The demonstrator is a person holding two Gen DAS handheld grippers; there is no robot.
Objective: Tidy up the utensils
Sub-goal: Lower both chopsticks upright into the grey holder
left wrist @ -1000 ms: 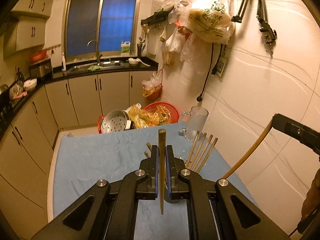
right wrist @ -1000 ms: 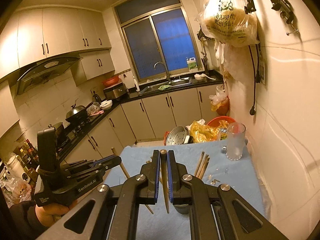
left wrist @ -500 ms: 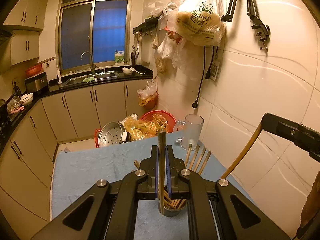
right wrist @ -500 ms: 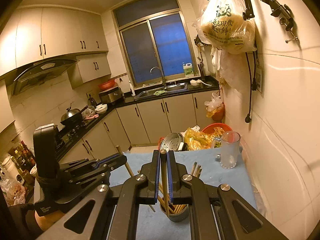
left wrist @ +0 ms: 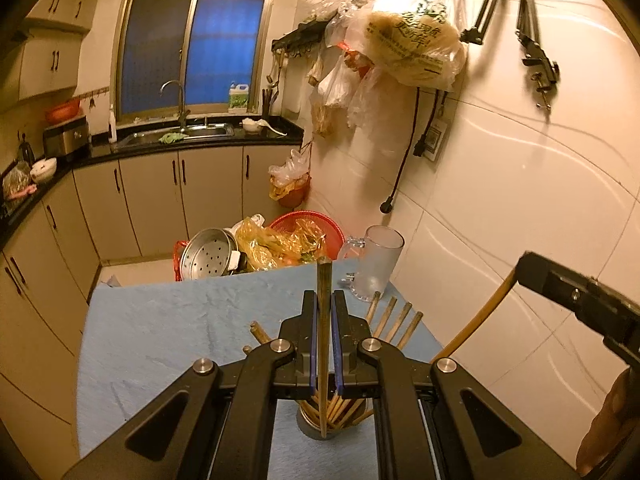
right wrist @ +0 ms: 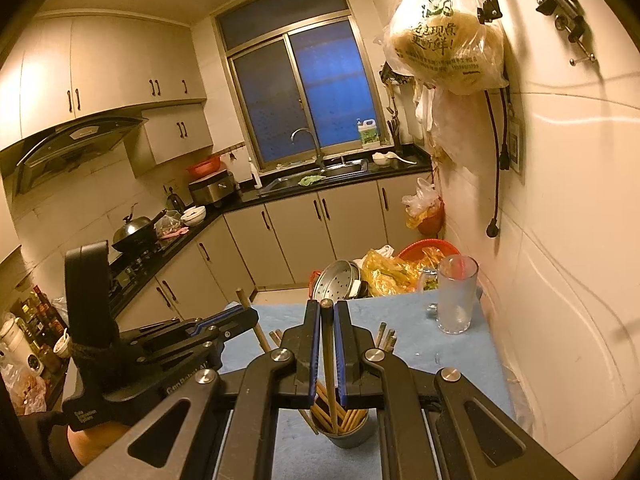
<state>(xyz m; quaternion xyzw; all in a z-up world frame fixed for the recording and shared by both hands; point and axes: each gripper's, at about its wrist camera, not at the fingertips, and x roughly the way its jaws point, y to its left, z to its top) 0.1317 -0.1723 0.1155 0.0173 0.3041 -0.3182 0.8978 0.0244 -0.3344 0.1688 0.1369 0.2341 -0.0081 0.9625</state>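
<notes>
Kitchen cabinets and a dark window fill the background, and low in both frames sits a desk (left wrist: 168, 328) under a blue cloth. Each gripper has its fingers pinched narrow on one chopstick: the left gripper (left wrist: 324, 344) holds its chopstick (left wrist: 323, 320) nearly upright at centre frame, and the right gripper (right wrist: 328, 348) holds its own chopstick (right wrist: 329, 360) the same way. Both lower tips hang over the metal cup (right wrist: 347, 434) at bottom centre, which already bristles with chopsticks.

The step in hand looks like dropping these two into the cup. Next, I'd say, each tip must clear the rim and the crowded sticks inside before the fingers part.

Counting: two held chopsticks, one cup, four loose chopsticks (left wrist: 394, 320) lying side by side right of centre in the left view, at least two more ends poking out left of the fingers, and one clear mug (right wrist: 456, 300) at the far right of the desk.
</notes>
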